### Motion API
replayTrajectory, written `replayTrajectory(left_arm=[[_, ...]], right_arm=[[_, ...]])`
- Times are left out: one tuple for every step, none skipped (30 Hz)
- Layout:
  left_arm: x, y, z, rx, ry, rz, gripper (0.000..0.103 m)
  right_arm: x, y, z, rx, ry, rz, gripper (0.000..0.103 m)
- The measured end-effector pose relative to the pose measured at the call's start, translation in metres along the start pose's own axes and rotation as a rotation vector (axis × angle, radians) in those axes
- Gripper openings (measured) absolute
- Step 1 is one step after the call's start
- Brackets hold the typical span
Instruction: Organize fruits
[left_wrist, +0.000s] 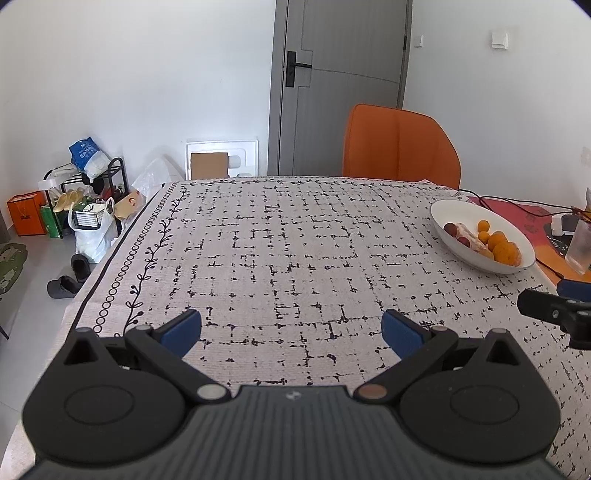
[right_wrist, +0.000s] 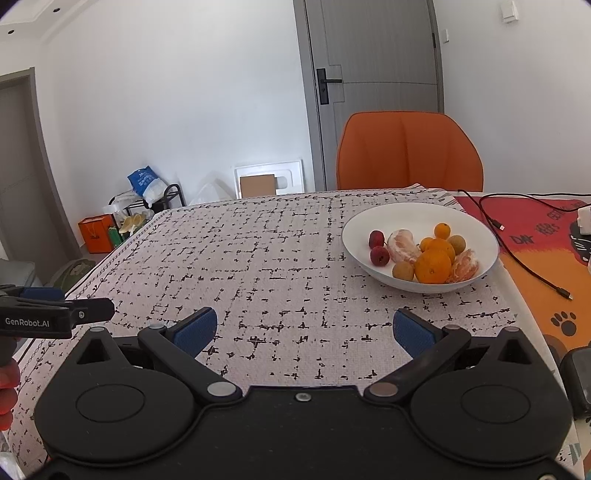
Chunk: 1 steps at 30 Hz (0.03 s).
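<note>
A white bowl (right_wrist: 476, 236) stands at the table's far right and also shows in the left wrist view (left_wrist: 447, 218). It holds oranges (right_wrist: 433, 266), two red lychees (right_wrist: 379, 255), peeled citrus pieces (right_wrist: 402, 245) and small brown longans (right_wrist: 402, 270). My left gripper (left_wrist: 291, 332) is open and empty above the patterned tablecloth (left_wrist: 280, 251), left of the bowl. My right gripper (right_wrist: 304, 330) is open and empty, short of the bowl and a little left of it. Each gripper's side shows at the edge of the other's view.
An orange chair (right_wrist: 408, 151) stands behind the table by a grey door (right_wrist: 373, 74). A black cable (right_wrist: 517, 251) lies on the red and orange mat (right_wrist: 535, 229) right of the bowl. A clear cup (left_wrist: 580, 243) stands at the far right. Bags and a shoe rack (left_wrist: 85, 192) sit on the floor at left.
</note>
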<state>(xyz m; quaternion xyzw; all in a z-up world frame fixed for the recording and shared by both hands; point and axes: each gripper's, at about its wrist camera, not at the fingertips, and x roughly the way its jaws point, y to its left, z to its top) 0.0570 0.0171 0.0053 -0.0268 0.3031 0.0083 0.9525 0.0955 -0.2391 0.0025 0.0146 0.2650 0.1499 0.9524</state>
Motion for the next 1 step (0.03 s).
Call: replayTrajectory(left_arm=[[0.0007,-0.0001,-0.0005,0.002,0.002,-0.002,0.103]], right_arm=[[0.0007,0.0003,-0.0003,-0.001,0.001,0.0,0.103]])
